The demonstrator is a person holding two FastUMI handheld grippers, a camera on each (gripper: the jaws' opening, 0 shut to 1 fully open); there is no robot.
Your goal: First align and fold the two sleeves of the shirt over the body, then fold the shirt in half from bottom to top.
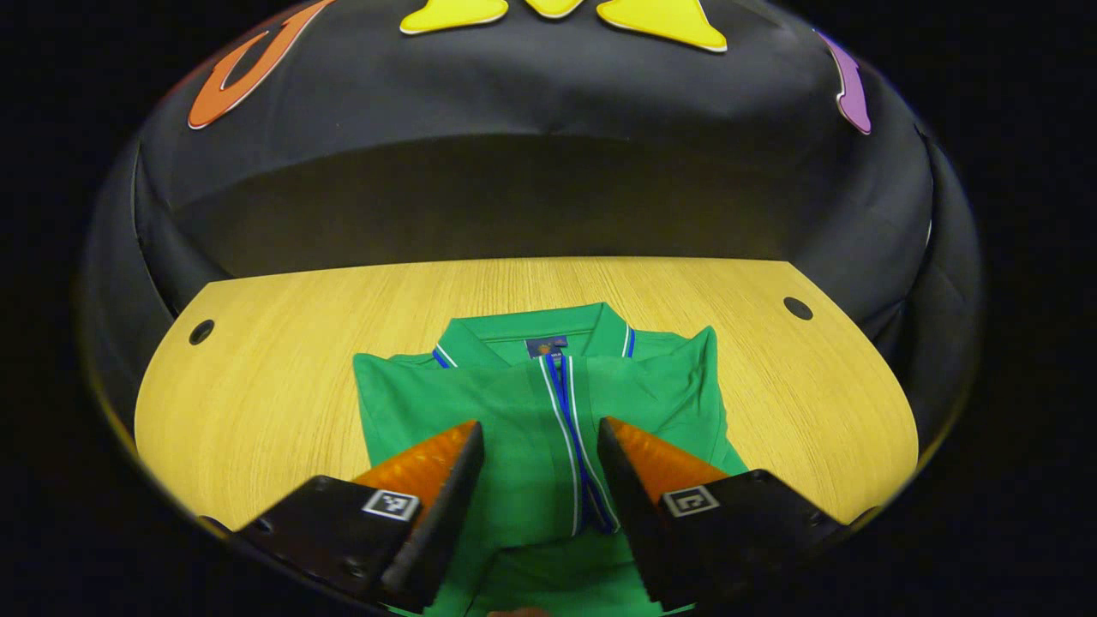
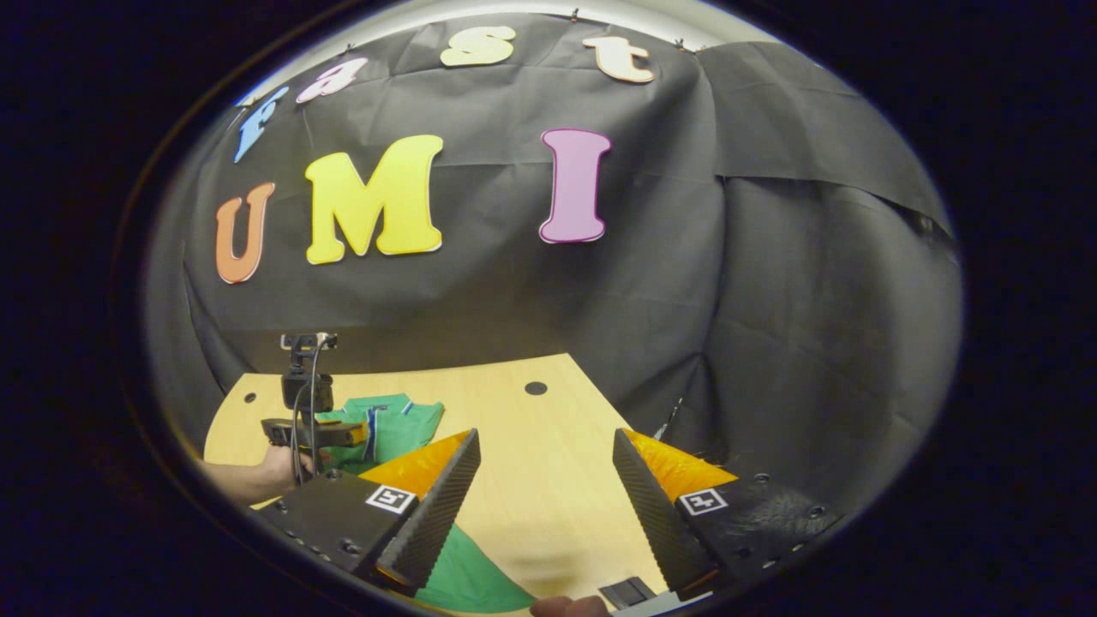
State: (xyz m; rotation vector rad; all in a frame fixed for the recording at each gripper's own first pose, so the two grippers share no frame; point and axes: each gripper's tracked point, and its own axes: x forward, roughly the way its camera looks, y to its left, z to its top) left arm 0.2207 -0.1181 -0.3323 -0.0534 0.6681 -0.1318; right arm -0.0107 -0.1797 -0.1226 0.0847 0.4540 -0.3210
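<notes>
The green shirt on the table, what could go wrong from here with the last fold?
1. The left tongs hang open over the green shirt, gripping nothing; closing there may pinch only the top layer.
2. The right tongs are open over bare table, off the shirt's edge, so a one-sided lift could skew the fold.

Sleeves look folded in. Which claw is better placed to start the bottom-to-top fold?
Left, probably. The left claw hangs open right over the green polo shirt, jaws straddling its placket. The right claw is open too, but points at bare table beside the shirt's edge.
</notes>
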